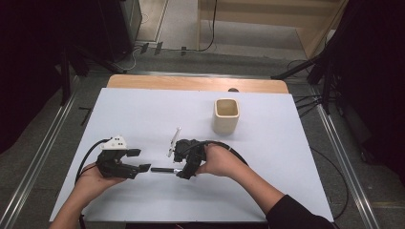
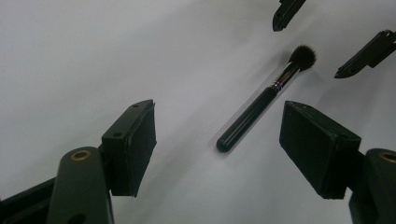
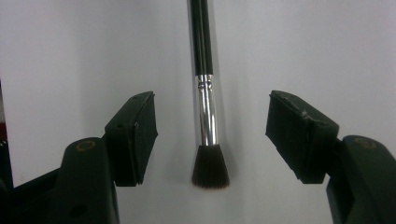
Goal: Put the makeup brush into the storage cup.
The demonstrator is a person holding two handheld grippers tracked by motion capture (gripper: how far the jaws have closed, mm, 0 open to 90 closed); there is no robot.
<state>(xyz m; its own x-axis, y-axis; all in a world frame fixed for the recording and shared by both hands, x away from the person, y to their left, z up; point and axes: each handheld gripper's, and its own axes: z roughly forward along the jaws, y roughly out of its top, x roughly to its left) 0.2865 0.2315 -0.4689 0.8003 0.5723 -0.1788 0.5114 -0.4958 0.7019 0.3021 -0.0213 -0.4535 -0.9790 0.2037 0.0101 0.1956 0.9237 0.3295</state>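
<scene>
A black makeup brush (image 1: 164, 169) with a silver ferrule lies flat on the white table (image 1: 143, 114), between the two grippers. My right gripper (image 1: 179, 166) is open, and its jaws straddle the ferrule and bristle end without touching. In the right gripper view the brush (image 3: 205, 112) runs up the middle between the open jaws of that gripper (image 3: 210, 105). My left gripper (image 1: 139, 160) is open at the handle end. In the left gripper view the brush (image 2: 254, 114) lies ahead of the left gripper (image 2: 217, 109), and the right gripper (image 2: 308, 50) flanks the bristles.
A cream square cup (image 1: 225, 114) stands upright at the back right of the table. A thin white and silver tool (image 1: 174, 141) lies just behind the right gripper. The wooden table edge (image 1: 196, 83) runs along the far side.
</scene>
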